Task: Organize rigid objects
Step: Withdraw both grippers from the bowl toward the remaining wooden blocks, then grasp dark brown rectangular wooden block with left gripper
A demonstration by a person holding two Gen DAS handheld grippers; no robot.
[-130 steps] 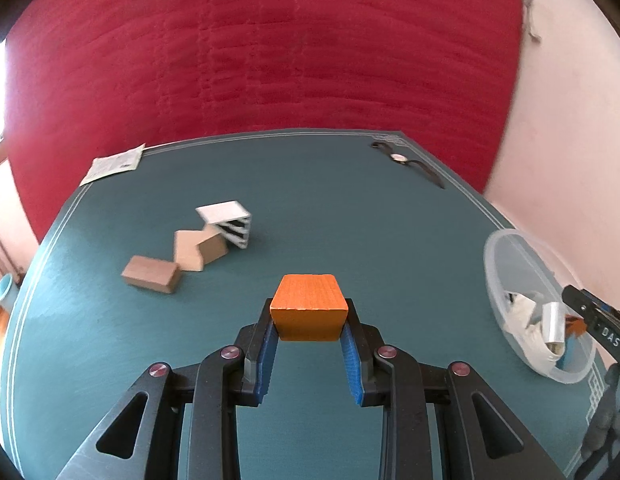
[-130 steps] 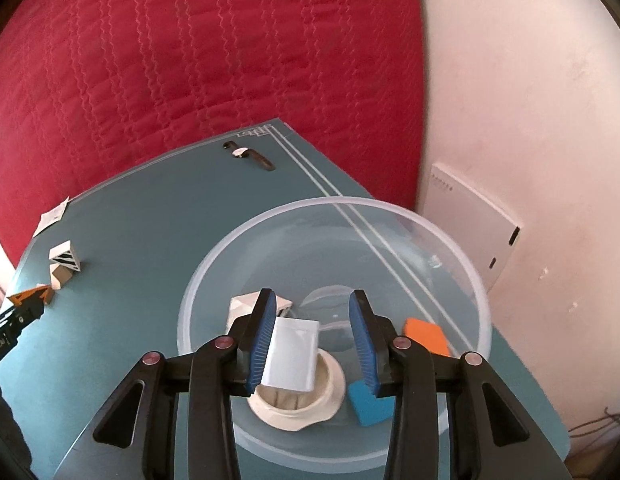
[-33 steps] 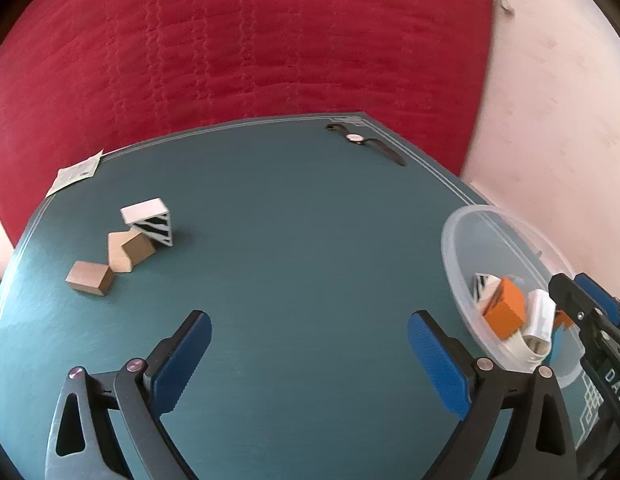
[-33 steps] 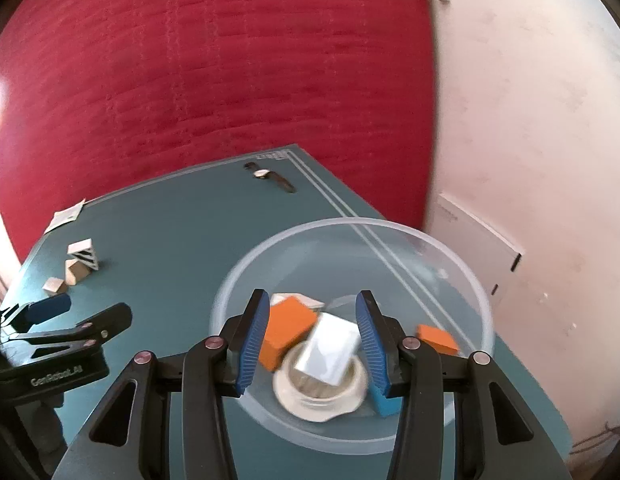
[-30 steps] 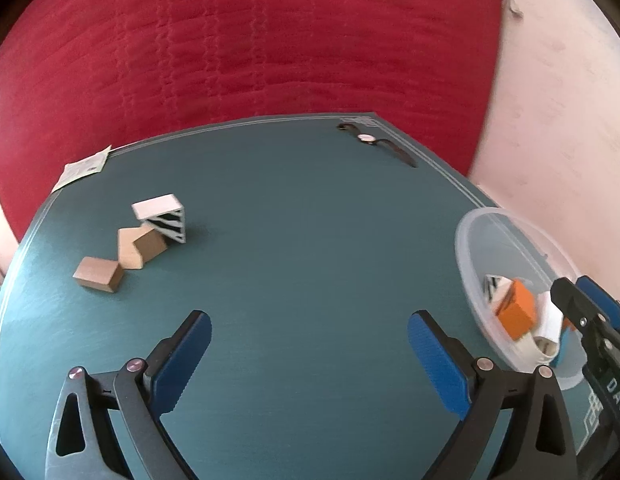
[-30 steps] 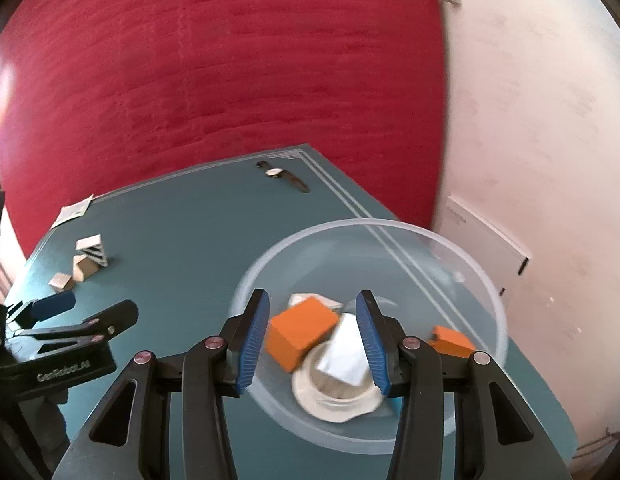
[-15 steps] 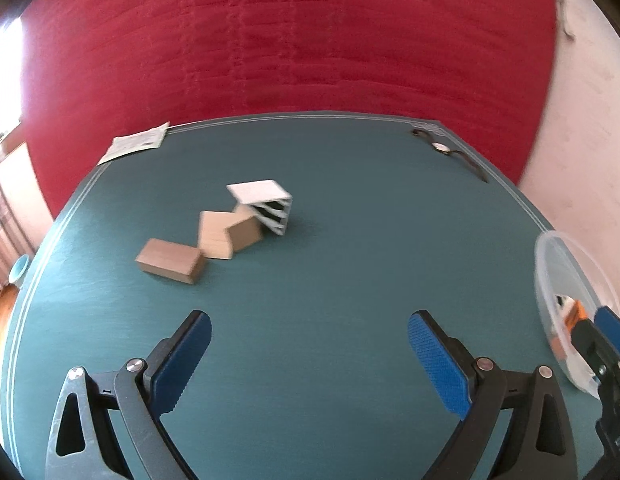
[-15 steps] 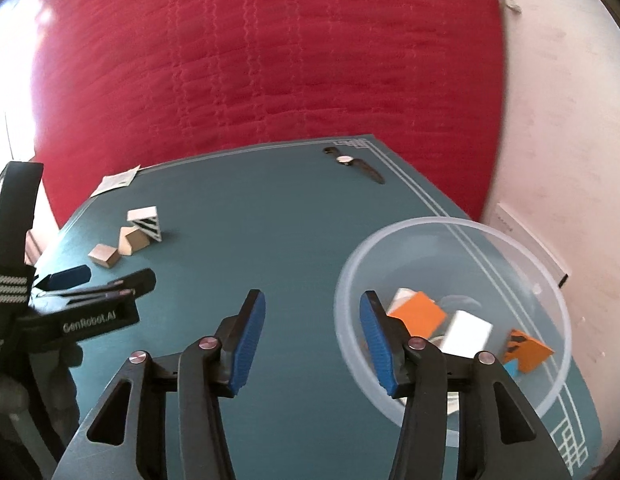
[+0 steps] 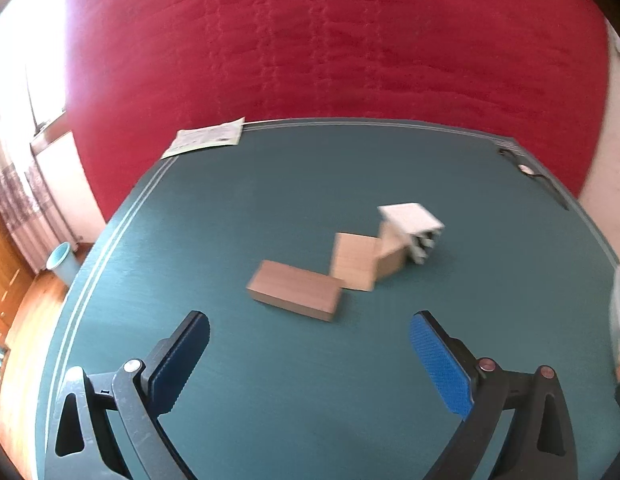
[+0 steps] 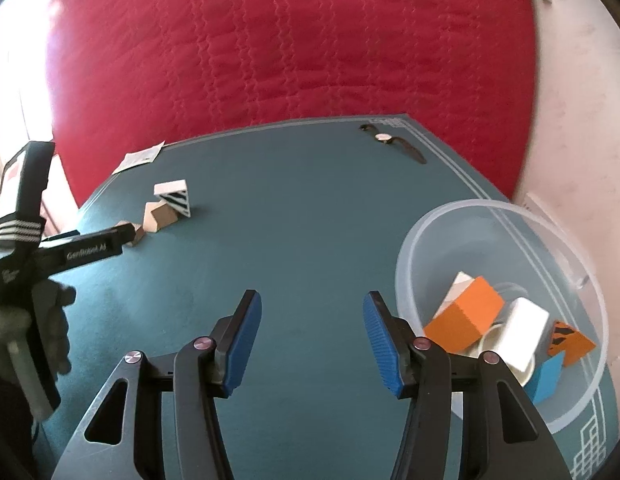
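Three blocks lie on the teal table: a flat brown block (image 9: 296, 296), a tan wedge block (image 9: 366, 261) and a white block with black stripes (image 9: 413, 227). My left gripper (image 9: 310, 354) is open and empty, just short of the brown block. In the right wrist view the same blocks sit far left, with the striped block (image 10: 175, 197) clearest. My right gripper (image 10: 312, 330) is open and empty over bare table, left of the clear plastic bowl (image 10: 434, 224). The bowl holds an orange cube (image 10: 466, 314), a white block (image 10: 524, 326) and other pieces.
A wristwatch (image 10: 394, 142) lies near the table's far right corner. A paper leaflet (image 9: 206, 138) lies at the far left edge. A red quilted hanging covers the wall behind. The left gripper's body (image 10: 50, 252) shows at the left of the right wrist view.
The left gripper dropped the orange cube into the bowl, opened and swung left toward the blocks. The right gripper let go of the white block in the bowl and moved left off it.
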